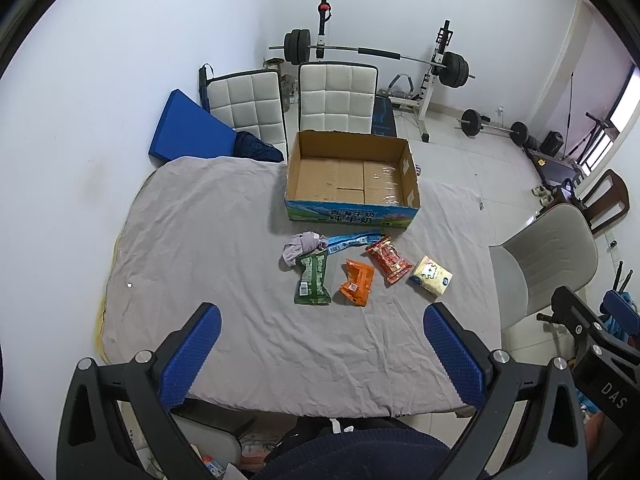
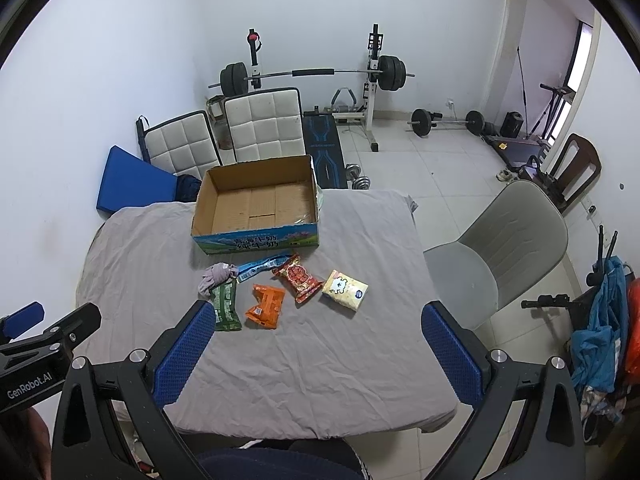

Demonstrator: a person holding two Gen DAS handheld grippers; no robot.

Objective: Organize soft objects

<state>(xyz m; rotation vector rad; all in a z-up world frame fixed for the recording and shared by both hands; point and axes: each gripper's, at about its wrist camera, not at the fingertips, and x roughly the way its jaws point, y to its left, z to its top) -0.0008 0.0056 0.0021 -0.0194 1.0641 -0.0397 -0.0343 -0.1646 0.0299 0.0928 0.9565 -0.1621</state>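
Grey cloth [image 1: 224, 240] covers the table, bearing one empty cardboard box [image 1: 352, 178] and six soft items just before it: one rag [image 1: 302, 246], one blue strip [image 1: 352, 240], one green packet [image 1: 313, 283], one orange packet [image 1: 357, 282], one red packet [image 1: 389, 260], one tissue pack [image 1: 431, 280]. Left gripper [image 1: 322, 360] and right gripper [image 2: 316, 360] hover wide apart, holding nothing.

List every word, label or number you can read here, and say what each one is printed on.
"GenRobot.AI": on the left tool's body, seen from the right wrist.
"DAS": on the right tool's body, seen from the left wrist.
"青海牛奶 纯牛奶": on the cardboard box, front panel; reading is uncertain.
Print on the green packet, orange packet, red packet, tissue pack and blue wrapper: too small to read.
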